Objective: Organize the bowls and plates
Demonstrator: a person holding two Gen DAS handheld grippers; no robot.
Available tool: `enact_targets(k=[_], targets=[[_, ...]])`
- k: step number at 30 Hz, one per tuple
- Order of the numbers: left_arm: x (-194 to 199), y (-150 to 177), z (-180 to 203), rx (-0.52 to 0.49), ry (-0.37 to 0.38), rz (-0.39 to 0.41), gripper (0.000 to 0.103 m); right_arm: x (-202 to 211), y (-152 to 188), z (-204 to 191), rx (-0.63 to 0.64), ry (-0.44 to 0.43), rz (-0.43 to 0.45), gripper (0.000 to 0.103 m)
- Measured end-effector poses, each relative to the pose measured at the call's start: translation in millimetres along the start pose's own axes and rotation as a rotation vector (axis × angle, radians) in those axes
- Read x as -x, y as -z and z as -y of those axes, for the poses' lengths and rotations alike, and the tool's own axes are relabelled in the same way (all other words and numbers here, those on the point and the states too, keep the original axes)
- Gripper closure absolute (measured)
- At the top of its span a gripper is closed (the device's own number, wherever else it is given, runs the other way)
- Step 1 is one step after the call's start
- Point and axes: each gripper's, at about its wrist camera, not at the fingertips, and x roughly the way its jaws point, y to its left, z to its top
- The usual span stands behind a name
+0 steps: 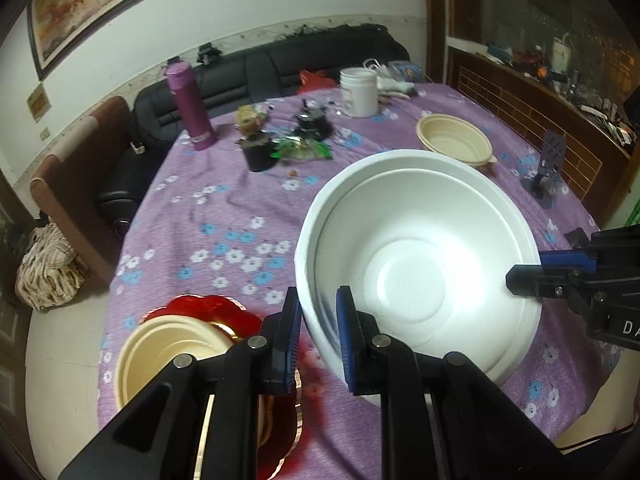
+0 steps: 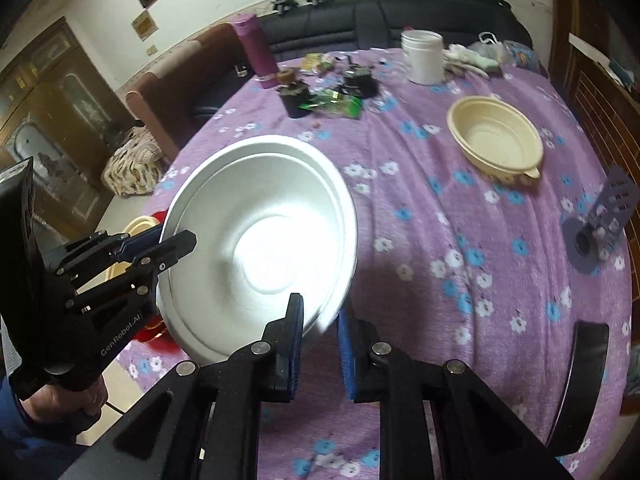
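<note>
A large white bowl [image 1: 416, 272] hangs tilted above the purple flowered tablecloth [image 1: 224, 216], gripped at two sides of its rim. My left gripper [image 1: 320, 312] is shut on its near-left rim. My right gripper [image 2: 320, 316] is shut on the opposite rim of the same white bowl [image 2: 260, 240]. Each gripper shows in the other's view: the right gripper [image 1: 520, 280] and the left gripper [image 2: 176, 244]. A cream bowl [image 1: 168, 344] rests on a red plate [image 1: 200, 304] at the near-left table edge. Another cream bowl [image 1: 452, 136] sits on the cloth farther right.
At the table's far side stand a purple flask [image 1: 190, 108], a white jar [image 1: 359, 92], a small black pot [image 1: 258, 156] and a green wrapper [image 1: 304, 152]. A purple stand [image 2: 600, 220] sits near the right edge. A dark sofa [image 1: 280, 64] lies behind.
</note>
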Motion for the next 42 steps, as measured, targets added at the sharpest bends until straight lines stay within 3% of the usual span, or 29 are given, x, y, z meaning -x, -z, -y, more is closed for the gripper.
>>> enact_targets(k=[18,42], targets=[[38.5,24.4,-59.7,0.100,-0.108,0.052,0.086,-4.5,-14.4,-71.0,0.118,-0.078,0.011,0.084],[51.2,60.3,-120.0,0.182,-0.191,0.021,0.086,-36.3,-19.0,-138.8,0.199,-0.161,-0.045,0.084]])
